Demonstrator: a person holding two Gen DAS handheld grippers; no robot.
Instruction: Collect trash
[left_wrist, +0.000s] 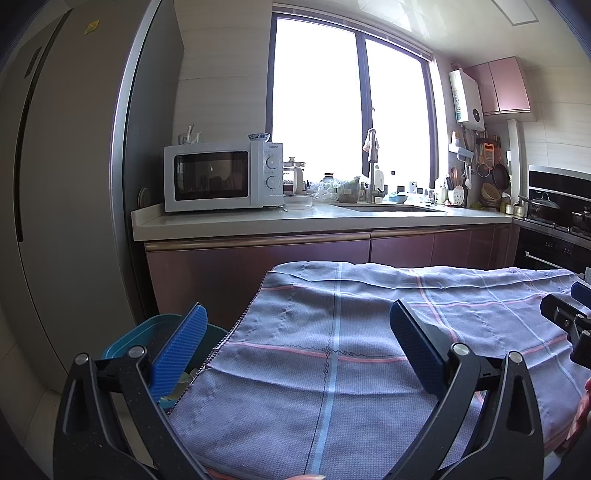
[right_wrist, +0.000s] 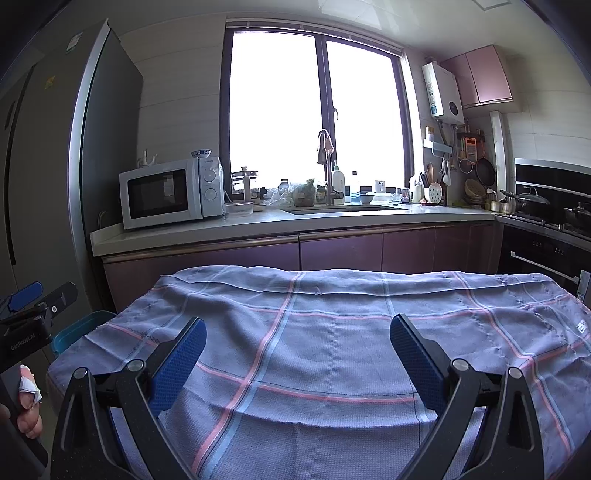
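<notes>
Progress looks pretty much finished, far as I can tell. Biggest thing first: the bench (right_wrist: 332, 332) under its checked purple-blue cloth (left_wrist: 369, 332) fills everything ahead of and below both grippers, and I can't spot a single scrap lying on it in either view. My guess is the pickup part is done, or nearly.

Next down in size, the teal bin (left_wrist: 122, 339) sits low and just to the left of the left gripper (left_wrist: 295, 343), tucked beside the bench edge and partly hidden behind its left finger. In the right wrist view the same bin is well off to the left of the right gripper (right_wrist: 297, 350).

Smallest: the trash (left_wrist: 181, 384) itself. Only a sliver shows inside the bin, pale crumpled stuff, maybe paper or wrapper, too hidden to say more.

Both grippers are spread wide with nothing between the pads, hovering above the cloth. What's left, I reckon, is just a last check for anything out of frame.
</notes>
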